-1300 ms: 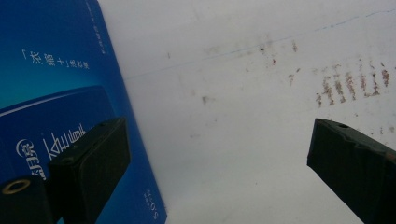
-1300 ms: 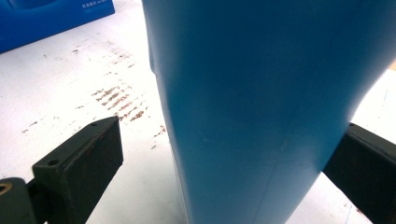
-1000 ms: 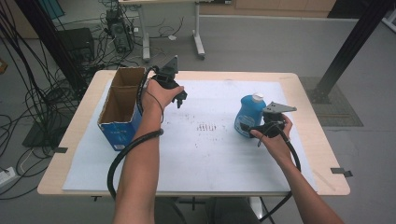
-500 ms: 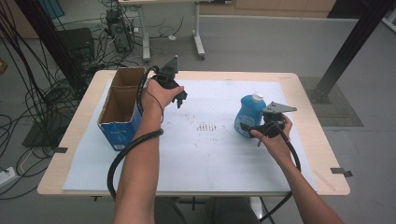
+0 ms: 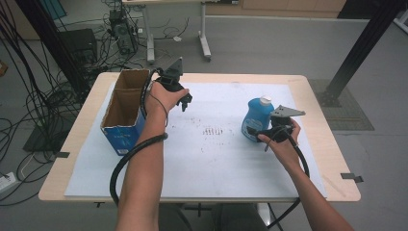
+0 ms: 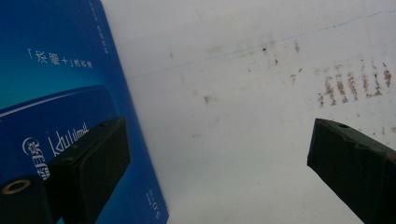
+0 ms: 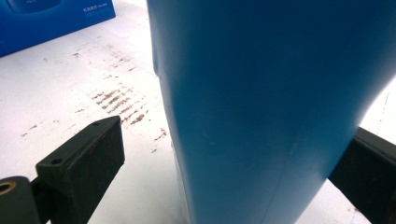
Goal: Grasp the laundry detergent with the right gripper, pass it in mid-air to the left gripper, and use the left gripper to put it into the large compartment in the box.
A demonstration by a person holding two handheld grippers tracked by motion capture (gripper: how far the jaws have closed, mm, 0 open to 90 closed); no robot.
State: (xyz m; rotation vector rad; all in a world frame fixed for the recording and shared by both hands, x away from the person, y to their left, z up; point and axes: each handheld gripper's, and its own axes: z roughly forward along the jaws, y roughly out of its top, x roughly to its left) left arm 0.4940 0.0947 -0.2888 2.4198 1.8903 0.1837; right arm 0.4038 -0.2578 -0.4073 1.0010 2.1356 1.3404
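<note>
- Little is changing across the last second: both arms are staying where they were, the blue detergent bottle is still standing upright on the white sheet, and the open cardboard box is not shifting. I read this as a pause right at the grasp, not a carry.
- The right tongs are sitting spread around the bottle's lower body. In the right gripper view the blue wall is rising between the two jaws; the left jaw is standing visibly clear of it, while the right jaw is partly hidden behind the bottle, so I cannot tell whether it is touching (no squeeze is showing yet).
- The left tongs are hanging wide open and empty over the sheet, just beside the box's blue side, one jaw in front of the printed panel and the other over the stained sheet.
- The bottle is resting right of the counter's middle, well apart from the box at the left (the box mouth is facing up, likely the destination).
- Judging from this, closing the right tongs firmly is the next need.
</note>
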